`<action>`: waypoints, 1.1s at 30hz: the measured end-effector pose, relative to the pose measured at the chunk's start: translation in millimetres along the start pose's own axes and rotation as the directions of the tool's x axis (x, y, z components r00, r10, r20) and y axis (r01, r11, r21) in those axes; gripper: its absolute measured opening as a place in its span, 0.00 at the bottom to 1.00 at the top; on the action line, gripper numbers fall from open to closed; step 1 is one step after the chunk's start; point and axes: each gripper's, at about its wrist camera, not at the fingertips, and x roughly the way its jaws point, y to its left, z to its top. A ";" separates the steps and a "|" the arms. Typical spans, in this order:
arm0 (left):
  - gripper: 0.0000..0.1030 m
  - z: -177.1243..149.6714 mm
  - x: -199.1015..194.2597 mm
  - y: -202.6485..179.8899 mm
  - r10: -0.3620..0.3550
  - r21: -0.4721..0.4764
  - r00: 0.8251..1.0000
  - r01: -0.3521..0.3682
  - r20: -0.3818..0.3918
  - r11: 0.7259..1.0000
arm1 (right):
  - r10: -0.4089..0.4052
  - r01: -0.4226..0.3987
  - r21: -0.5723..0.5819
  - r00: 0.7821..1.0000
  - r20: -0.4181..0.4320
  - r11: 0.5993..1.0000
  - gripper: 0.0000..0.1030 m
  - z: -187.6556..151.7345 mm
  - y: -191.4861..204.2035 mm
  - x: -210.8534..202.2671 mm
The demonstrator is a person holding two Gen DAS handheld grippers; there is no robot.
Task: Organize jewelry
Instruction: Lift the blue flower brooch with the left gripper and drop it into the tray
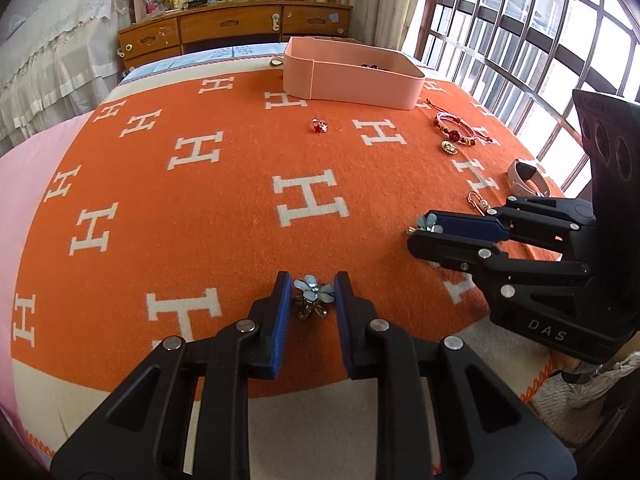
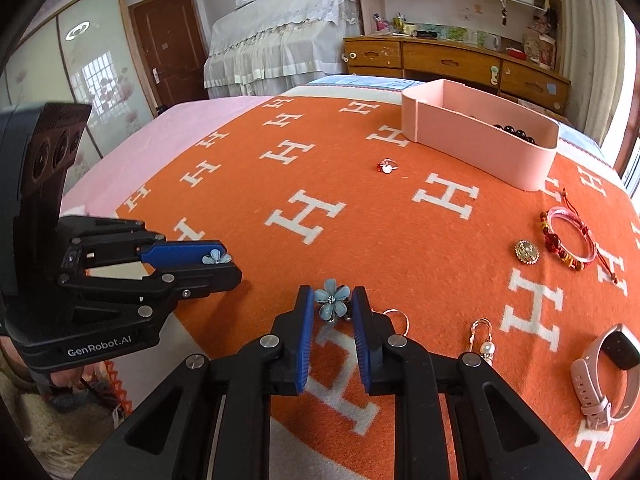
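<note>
Two blue flower earrings lie on the orange blanket. My left gripper [image 1: 313, 294] is open with one flower earring [image 1: 314, 290] between its fingertips; the same earring shows in the right wrist view [image 2: 216, 257] at the left gripper's tips [image 2: 224, 264]. My right gripper [image 2: 331, 304] is open around the other flower earring [image 2: 331, 300], which also shows in the left wrist view [image 1: 429, 223] at the right gripper's tips [image 1: 420, 232]. A pink box [image 1: 352, 86] stands at the far side, with dark beads [image 2: 514, 131] inside.
On the blanket lie a red ring [image 2: 386, 167], a pink and red bracelet [image 2: 568, 240], a gold brooch [image 2: 526, 252], pearl hoop earrings [image 2: 482, 336] and a pink smartwatch [image 2: 608, 372]. The bed's near edge is just below the grippers. A wooden dresser [image 1: 232, 28] stands beyond.
</note>
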 end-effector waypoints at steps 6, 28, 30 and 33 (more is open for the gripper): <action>0.16 3.7 1.4 -7.2 0.020 0.020 1.000 -0.020 -0.003 1.000 | -0.011 0.010 0.031 1.000 0.013 0.999 0.16 0.2 -4.2 -2.2; 0.16 207.1 -95.6 -37.7 -0.011 0.143 0.974 -0.022 0.227 0.989 | -0.176 0.142 0.182 0.967 0.186 0.973 0.16 149.8 -74.9 -126.1; 0.16 237.2 -103.3 -41.8 0.000 0.149 0.968 -0.039 0.250 0.988 | -0.206 0.165 0.195 0.954 0.218 0.967 0.16 176.7 -86.0 -142.6; 0.16 277.0 -105.3 -43.8 0.008 0.135 0.966 -0.044 0.257 0.990 | -0.248 0.195 0.218 0.935 0.252 0.956 0.16 209.9 -102.1 -159.8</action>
